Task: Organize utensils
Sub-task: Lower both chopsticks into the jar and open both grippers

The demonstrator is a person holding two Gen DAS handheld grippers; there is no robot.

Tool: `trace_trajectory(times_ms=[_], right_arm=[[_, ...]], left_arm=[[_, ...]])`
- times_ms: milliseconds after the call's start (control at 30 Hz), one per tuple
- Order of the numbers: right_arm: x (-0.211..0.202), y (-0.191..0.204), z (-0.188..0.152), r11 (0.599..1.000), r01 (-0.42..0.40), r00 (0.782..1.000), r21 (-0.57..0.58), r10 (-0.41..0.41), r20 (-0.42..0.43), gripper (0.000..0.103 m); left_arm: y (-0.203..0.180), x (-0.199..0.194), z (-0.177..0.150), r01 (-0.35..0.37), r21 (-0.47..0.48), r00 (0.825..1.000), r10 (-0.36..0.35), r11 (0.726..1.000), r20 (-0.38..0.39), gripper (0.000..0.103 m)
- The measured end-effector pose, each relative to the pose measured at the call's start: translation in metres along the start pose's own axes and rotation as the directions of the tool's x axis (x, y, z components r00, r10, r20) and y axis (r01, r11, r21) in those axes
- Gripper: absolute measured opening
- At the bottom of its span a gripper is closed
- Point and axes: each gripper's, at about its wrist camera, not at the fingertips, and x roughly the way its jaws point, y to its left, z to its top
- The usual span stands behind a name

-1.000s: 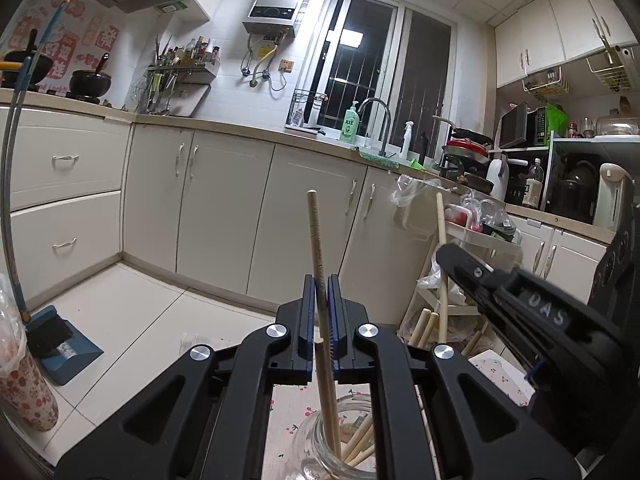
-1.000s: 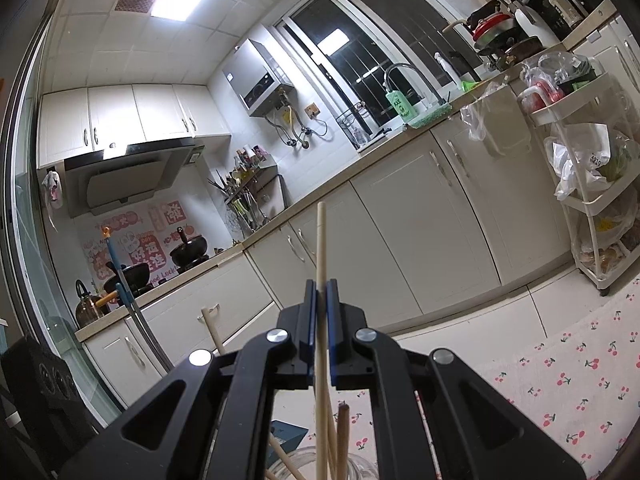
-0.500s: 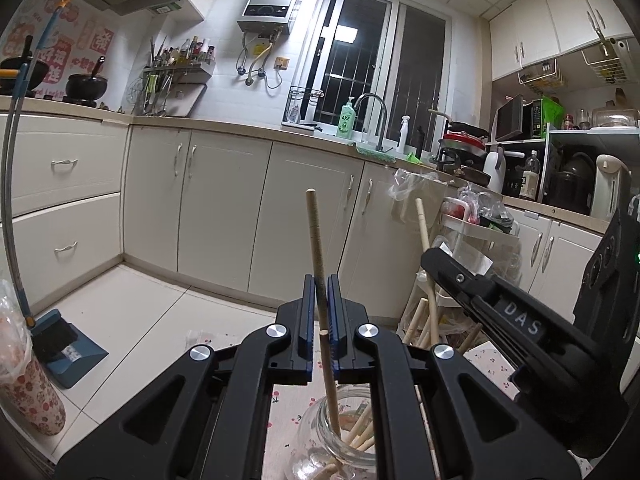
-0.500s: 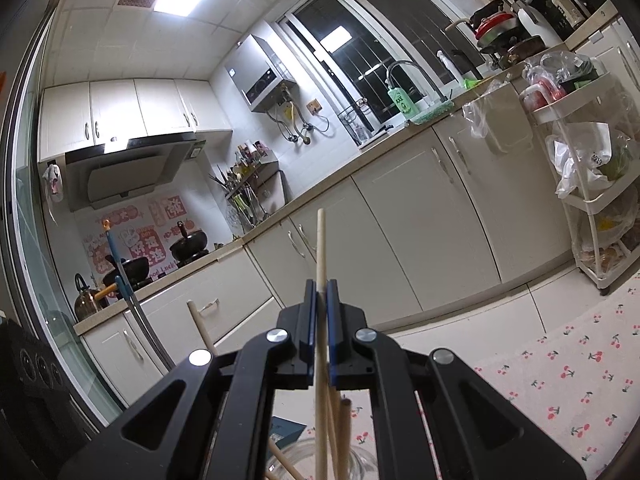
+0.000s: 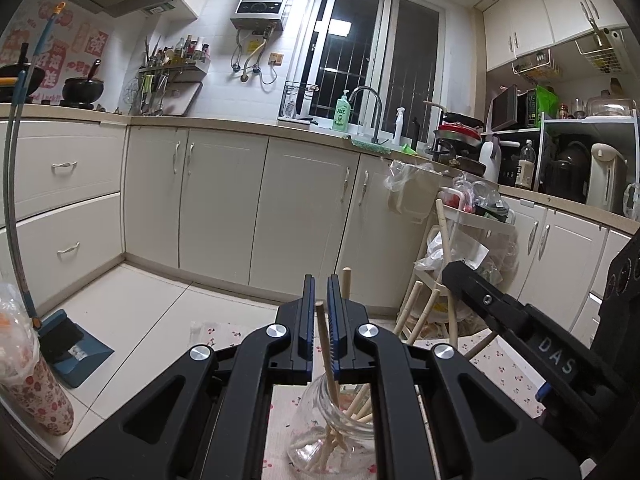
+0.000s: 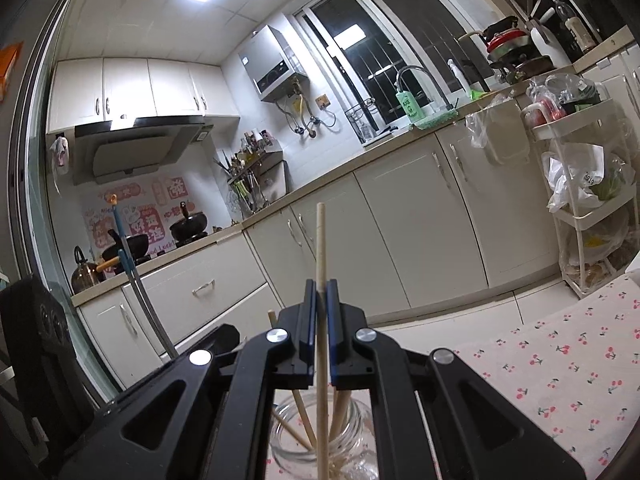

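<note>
**Hidden and cut off around the glass jar**

Glass jar [image 5: 320, 440]: base cut by lower frame edge in both wrist views; sides masked by gripper arms. Chopsticks inside [image 6: 304, 424]: count unreadable through glass. Held chopstick [image 6: 321, 248]: lower end lost below the frame edge. Left of the jar, cherry-print bag [image 5: 28, 380] cropped at frame edge.

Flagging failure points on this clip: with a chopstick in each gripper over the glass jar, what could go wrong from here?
1. The right gripper pinches its chopstick low, so the long upper part may swing or slip.
2. Chopsticks in the glass jar lean crosswise and could block the left gripper's chopstick.
3. The grippers crowd one narrow mouth; a bump might tip the jar.
</note>
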Motion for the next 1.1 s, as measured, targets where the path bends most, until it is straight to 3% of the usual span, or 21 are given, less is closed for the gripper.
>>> trace_trajectory(times_ms=[267,533,667,967,1100], right_arm=[[-0.004,0.01,0.005,0.999,0.007,1.0,-0.045,-0.007,-0.007,0.006],[-0.001,-0.007,0.017,0.998,0.001,1.0,0.066,-0.001,0.003,0.007],[-0.004,-0.004,0.014,0.998,0.004,1.0,0.061,-0.004,-0.006,0.007],[0.003,0.016,0.044,0.998,-0.035,0.996,0.056,0.031,0.083,0.007],[0.001,0.015,0.044,0.999,-0.024,0.998,0.046,0.021,0.053,0.007]], left_arm=[[0.001,-0.011,0.001,0.001,-0.007,1.0,-0.001,1.0,-0.022,0.006],[0.004,-0.021,0.003,-0.004,-0.019,1.0,0.004,1.0,-0.024,0.007],[0.007,-0.023,0.002,-0.009,-0.024,0.999,0.008,1.0,-0.031,0.007],[0.01,-0.023,0.0,-0.014,-0.04,0.999,0.012,0.999,-0.038,0.007],[0.016,-0.025,-0.005,-0.02,-0.052,0.998,0.017,0.998,-0.052,0.007]])
